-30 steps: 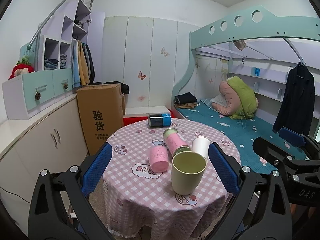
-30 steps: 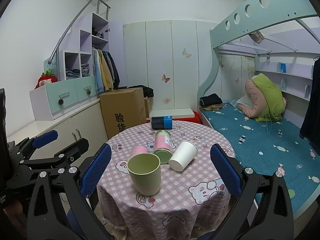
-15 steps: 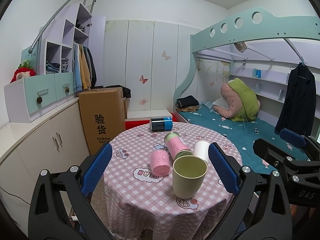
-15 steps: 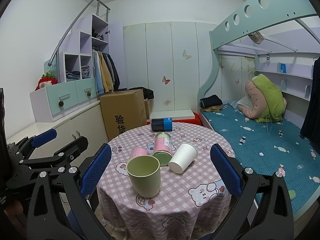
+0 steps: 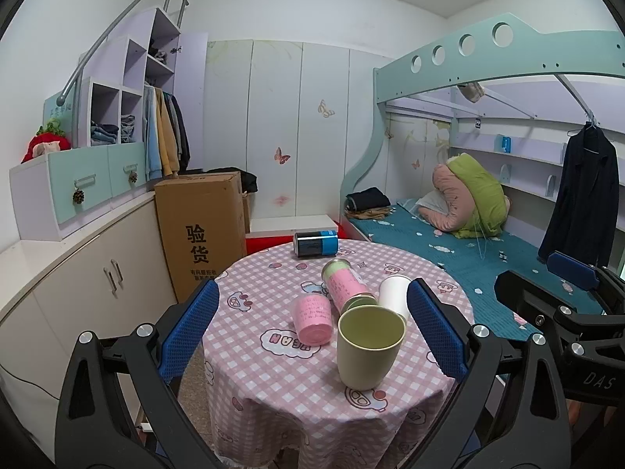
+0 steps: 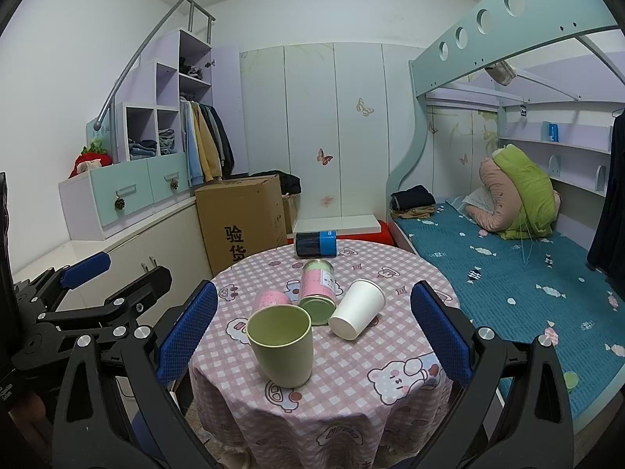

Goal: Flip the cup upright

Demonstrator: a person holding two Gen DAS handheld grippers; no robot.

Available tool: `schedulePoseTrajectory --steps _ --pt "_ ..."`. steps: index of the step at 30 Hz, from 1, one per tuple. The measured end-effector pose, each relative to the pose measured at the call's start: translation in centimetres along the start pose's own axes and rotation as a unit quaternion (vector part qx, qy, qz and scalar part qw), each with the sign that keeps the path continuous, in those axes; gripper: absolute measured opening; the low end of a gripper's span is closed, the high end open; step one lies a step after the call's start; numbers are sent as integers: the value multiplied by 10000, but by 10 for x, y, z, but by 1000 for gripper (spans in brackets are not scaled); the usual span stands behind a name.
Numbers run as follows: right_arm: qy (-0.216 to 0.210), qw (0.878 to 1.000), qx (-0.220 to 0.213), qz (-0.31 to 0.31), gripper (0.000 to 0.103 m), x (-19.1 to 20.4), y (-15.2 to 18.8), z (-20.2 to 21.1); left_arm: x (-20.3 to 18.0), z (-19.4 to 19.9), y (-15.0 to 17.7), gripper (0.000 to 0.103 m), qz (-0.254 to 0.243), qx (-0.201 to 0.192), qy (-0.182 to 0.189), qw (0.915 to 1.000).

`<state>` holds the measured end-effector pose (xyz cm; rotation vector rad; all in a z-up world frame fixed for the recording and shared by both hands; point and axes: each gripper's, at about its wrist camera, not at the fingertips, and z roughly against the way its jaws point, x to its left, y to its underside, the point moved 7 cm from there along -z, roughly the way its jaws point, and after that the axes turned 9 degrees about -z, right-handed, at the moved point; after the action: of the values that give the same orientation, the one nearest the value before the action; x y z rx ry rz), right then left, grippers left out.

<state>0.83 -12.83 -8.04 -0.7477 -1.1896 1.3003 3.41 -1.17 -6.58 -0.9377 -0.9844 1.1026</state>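
Left wrist view: the green cup stands upright near the front edge of the round table, beside a pink cup, a pink canister and a white paper cup on its side. Left gripper and right gripper hang back, both spread wide, empty.

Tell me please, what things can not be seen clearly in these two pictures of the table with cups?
- Pink cup: in the right wrist view, the green cup hides most of it.
- White cup: in the left wrist view, the green cup and the left tool finger cover its mouth.
- Pink canister: the label text is too small to read.
- Table: the cloth hides its legs in both views.
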Motion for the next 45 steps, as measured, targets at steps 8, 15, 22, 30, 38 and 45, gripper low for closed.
schedulePoseTrajectory --steps 8,15,22,30,38,45 --pt "8 10000 -11 -1 96 -1 0 0 0 0 -2 97 1 -10 -19 10000" --pt "0 10000 6 -10 96 -1 0 -1 1 -2 -4 97 -13 10 -55 10000" --pt "-9 10000 19 -24 96 0 0 -3 3 -4 -5 97 -31 34 -105 9999" --pt "-13 10000 33 -38 96 -1 1 -4 3 -6 -2 97 11 65 -84 9999" --pt "2 10000 58 -45 96 1 4 -9 4 -7 -2 97 14 55 -77 10000" --pt "5 10000 57 -42 96 0 4 -9 3 -7 -1 97 7 82 -78 9999"
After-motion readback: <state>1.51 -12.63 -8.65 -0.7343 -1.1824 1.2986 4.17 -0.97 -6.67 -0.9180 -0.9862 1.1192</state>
